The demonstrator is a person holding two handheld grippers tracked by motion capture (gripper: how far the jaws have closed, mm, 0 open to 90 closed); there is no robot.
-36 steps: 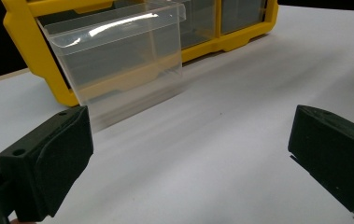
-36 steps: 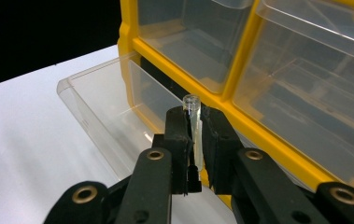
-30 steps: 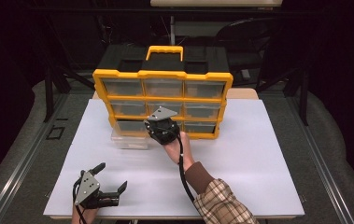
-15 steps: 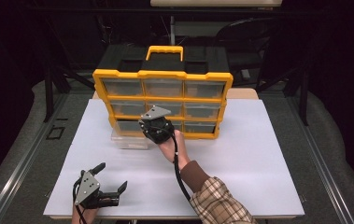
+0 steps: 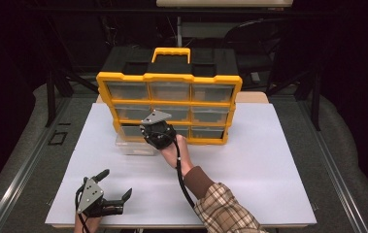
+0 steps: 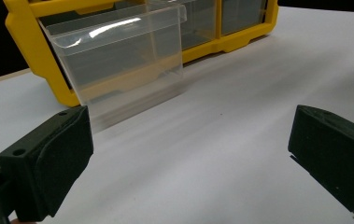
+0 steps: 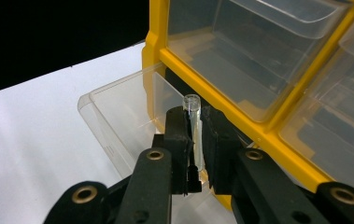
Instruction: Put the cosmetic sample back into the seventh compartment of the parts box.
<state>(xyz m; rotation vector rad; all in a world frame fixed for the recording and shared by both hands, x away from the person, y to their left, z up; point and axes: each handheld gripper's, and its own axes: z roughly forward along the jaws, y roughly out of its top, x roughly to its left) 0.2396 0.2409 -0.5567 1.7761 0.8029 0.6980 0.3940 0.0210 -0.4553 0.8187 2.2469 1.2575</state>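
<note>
Your right gripper [image 7: 195, 140] is clamped on the upright front lip of a clear plastic drawer [image 7: 118, 116], the thin transparent edge pinched between its two black pads. The drawer is a smooth, see-through rectangular bin pulled out of the bottom-left slot of a yellow plastic organiser cabinet [image 5: 169, 77], and it rests on the white table [image 5: 278, 165] just in front of the cabinet's lower left corner. Nothing can be seen inside the drawer.

From above, your right gripper [image 5: 158, 133] and hand reach across the middle of the table to the drawer [image 5: 134, 144]. The cabinet stands at the table's far edge, with three rows of three clear drawers in a glossy yellow frame and a yellow carry handle [image 5: 171, 51] on top. The other drawers are closed, and their contents cannot be made out. No readable writing shows.

Your left gripper [image 5: 116, 196] sits near the table's near left corner, its jaws spread wide and gripping nothing. Its own view faces the pulled-out drawer [image 6: 118, 60] and the matte white tabletop [image 6: 240, 121].
</note>
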